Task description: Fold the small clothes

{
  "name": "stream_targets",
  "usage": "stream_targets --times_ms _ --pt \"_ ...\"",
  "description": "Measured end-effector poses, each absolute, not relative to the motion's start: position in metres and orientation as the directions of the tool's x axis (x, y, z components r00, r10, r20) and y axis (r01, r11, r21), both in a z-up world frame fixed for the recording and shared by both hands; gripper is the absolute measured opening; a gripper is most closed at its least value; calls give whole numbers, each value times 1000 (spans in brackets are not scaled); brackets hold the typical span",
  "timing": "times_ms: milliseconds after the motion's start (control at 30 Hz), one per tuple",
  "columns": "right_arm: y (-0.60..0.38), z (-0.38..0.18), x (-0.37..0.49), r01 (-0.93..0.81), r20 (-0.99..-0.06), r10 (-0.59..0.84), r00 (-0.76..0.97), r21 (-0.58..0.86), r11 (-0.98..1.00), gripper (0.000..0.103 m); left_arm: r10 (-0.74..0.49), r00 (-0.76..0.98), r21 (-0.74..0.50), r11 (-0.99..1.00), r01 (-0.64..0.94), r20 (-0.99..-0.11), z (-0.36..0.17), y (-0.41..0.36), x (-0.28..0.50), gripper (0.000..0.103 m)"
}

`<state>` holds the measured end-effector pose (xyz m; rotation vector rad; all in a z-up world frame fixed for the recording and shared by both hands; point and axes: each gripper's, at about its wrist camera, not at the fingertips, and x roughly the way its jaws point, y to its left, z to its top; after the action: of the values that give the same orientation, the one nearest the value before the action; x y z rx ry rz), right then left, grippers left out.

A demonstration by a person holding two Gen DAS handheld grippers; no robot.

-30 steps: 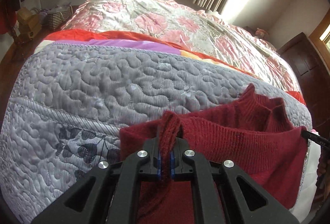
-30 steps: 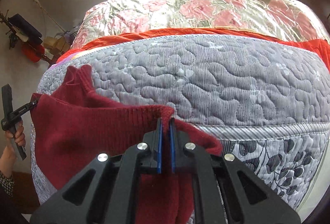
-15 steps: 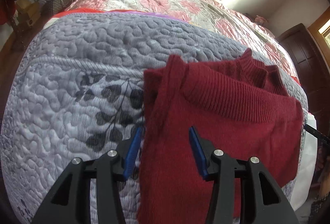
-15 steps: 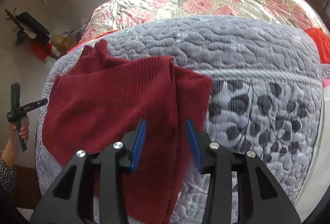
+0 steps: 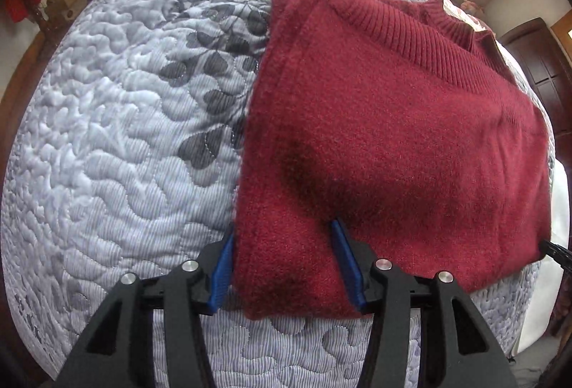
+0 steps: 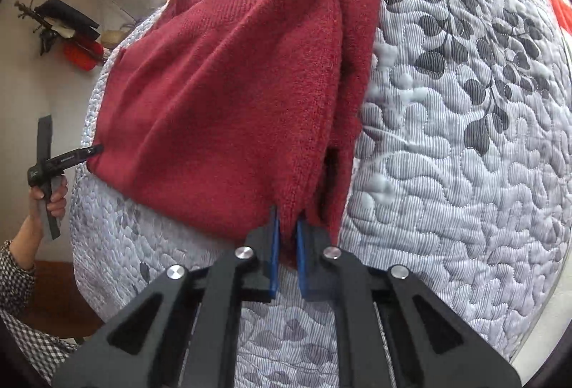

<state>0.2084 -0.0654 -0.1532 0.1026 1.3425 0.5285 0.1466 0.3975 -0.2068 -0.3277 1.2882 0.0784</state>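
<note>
Left wrist view: the left hand-held gripper [image 5: 284,266] has its blue-padded jaws spread wide, straddling the near left corner of the dark red sweater [image 5: 393,145] without clamping it. The sweater lies folded on the grey quilted bedspread [image 5: 118,152], with its ribbed hem band and collar toward the far side. The fabric rests flat; its left edge runs alongside a dark leaf print in the quilt.

Right wrist view: the right hand-held gripper [image 6: 286,255] has its jaws nearly closed, with a narrow gap, and the near edge of the sweater [image 6: 228,95] is pinched between the blue pads. A fold of fabric rises from this grip toward the far edge of the bed. At the left border, a person's hand [image 6: 48,195] in a checked sleeve holds the other gripper's handle beside the sweater's far corner.
</note>
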Motion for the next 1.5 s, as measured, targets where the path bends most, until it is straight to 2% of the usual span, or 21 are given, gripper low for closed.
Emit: stream_targets --times_ms 100,300,433,467,500,567,733,833,867,900,967,1033,1167,1267,1333,1500 --pt "-78 -141 205 -301 -891 432 136 379 875 7 -117 281 -183 957 -224 -953 -207 395 148 54" --pt "-83 -188 201 -263 -927 373 38 351 899 5 -90 279 -153 965 -214 -956 -216 387 157 56" --pt "-80 -184 203 -271 -933 357 44 333 903 6 -60 275 -121 970 -210 -960 -210 375 158 55" --pt "-80 -178 205 -277 -936 347 54 320 906 10 -58 277 -120 969 -214 -959 -203 375 159 54" --pt "-80 -169 207 -289 -936 345 73 312 905 19 -58 289 -124 968 -218 -956 -195 375 160 54" --pt "-82 -147 216 -318 -931 340 136 284 905 24 -60 346 -141 966 -215 -936 -174 371 163 54" --pt "-76 -113 278 -325 -894 373 247 286 901 24 -110 429 -193 969 -155 -897 -147 346 198 56" --pt "-66 -118 325 -289 -883 389 263 312 905 25 -90 432 -161 979 -128 -897 -150 328 234 56" --pt "-63 -122 338 -280 -886 383 262 310 909 30 -91 426 -157 980 -124 -900 -155 323 244 56" --pt "-58 -128 351 -272 -896 361 258 291 917 42 -86 417 -150 981 -124 -905 -160 318 252 56" --pt "-53 -137 371 -257 -909 331 254 267 929 46 -69 407 -127 985 -117 -911 -170 308 265 56" --pt "-52 -143 383 -242 -903 356 243 299 923 45 -69 388 -125 985 -120 -919 -179 301 270 56" --pt "-45 -144 397 -267 -906 357 227 295 917 16 -70 345 -126 982 -143 -936 -198 301 279 58" --pt "-48 -134 393 -295 -900 360 247 284 912 11 -80 340 -141 978 -157 -937 -200 307 278 62" --pt "-54 -128 390 -278 -887 366 281 290 916 4 -87 341 -150 975 -163 -936 -201 310 279 62" --pt "-58 -151 396 -224 -909 330 255 276 935 4 -74 336 -138 975 -174 -939 -206 309 284 65"
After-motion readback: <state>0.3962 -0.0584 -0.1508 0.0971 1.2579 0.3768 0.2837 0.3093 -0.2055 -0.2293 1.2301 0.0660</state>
